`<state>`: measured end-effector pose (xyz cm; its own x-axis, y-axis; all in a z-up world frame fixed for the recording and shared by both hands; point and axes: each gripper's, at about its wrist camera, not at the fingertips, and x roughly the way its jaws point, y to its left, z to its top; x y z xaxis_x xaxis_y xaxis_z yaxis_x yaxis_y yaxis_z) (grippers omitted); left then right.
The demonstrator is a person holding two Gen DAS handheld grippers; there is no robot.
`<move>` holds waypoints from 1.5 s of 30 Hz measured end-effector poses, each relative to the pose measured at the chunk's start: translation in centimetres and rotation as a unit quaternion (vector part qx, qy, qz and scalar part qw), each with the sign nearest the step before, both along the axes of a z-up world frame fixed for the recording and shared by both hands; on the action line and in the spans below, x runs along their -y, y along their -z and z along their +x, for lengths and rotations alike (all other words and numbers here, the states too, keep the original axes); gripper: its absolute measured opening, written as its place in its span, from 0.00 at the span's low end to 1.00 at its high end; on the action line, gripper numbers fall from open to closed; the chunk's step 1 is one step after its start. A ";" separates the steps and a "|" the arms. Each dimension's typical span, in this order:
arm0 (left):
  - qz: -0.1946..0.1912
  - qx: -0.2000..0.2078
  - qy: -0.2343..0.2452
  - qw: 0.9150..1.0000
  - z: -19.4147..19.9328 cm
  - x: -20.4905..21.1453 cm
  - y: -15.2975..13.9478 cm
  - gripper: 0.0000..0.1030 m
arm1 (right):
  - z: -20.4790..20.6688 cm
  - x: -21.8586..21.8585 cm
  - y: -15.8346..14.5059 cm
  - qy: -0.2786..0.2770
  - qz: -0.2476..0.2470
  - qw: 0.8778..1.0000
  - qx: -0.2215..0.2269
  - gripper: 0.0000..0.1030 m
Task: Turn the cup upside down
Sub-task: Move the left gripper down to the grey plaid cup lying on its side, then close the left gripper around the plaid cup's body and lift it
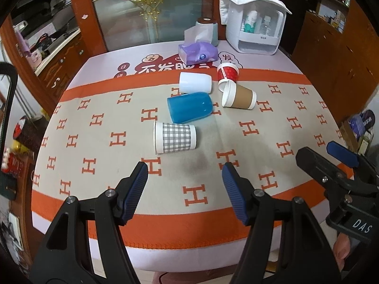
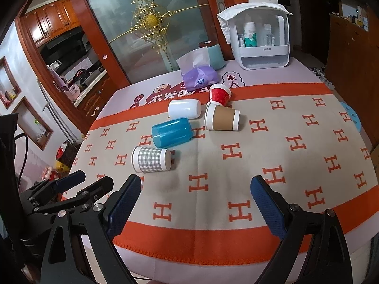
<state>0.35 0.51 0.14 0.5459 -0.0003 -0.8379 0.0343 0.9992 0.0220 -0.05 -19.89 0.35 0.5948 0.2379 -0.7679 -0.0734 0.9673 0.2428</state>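
The left tool [image 1: 184, 165] hangs over the near part of the counter with its blue-padded fingers spread wide and nothing between them. The right tool [image 2: 195, 182] does the same, spread wider, also holding nothing; in the left wrist view it shows at four o'clock [image 1: 331, 156], just beside the left one.

Under both tools lies a beige cloth with orange H marks and orange borders [image 1: 272, 123], bare there, so the near strip from the orange edge at six o'clock up to the cups is open room. A faint dark patch marks the cloth just ahead of the left tool.

Five cups lie on their sides in a loose cluster toward twelve o'clock. Nearest is the grey-and-white checked paper cup [image 1: 174, 137], mouth to nine o'clock, apart from the rest. Beyond it lies the translucent blue plastic cup [image 1: 189, 106], then the plain white plastic cup [image 1: 195, 82], close behind it. At one o'clock the brown-sleeved paper cup [image 1: 239, 97] lies with its rim at the mouth of the red patterned paper cup [image 1: 227, 73].

Past the cloth's far border stand a purple tissue pack [image 1: 197, 52], a teal cylinder with a brown lid [image 1: 208, 30] and a white storage box with bottles inside [image 1: 255, 26] near the counter's [image 1: 106, 59] far edge.
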 end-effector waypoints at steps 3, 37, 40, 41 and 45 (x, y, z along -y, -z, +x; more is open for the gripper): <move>0.001 -0.024 0.014 1.000 1.2 -0.5 0.3 0.61 | 0.7 0.0 0.1 0.009 0.008 1.000 -0.006 0.92; 0.253 -0.173 0.457 0.835 16.3 2.5 16.4 0.61 | 6.5 -2.5 18.1 0.186 0.143 0.950 -0.206 0.92; 0.265 -0.171 0.474 0.822 15.7 2.8 17.2 0.61 | 5.9 -2.6 18.6 0.195 0.144 0.947 -0.209 0.92; 0.268 -0.172 0.480 0.817 15.5 3.0 17.5 0.61 | 5.6 -2.6 18.6 0.198 0.143 0.947 -0.209 0.92; 0.284 -0.163 0.489 0.809 15.0 3.3 18.0 0.61 | 4.6 -2.3 18.4 0.208 0.138 0.946 -0.208 0.92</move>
<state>15.36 -2.75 -17.89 0.2666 0.1373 -0.9540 0.8981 0.3237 0.2976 4.51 -17.58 -18.09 0.3415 0.2753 -0.8987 0.4571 0.7868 0.4147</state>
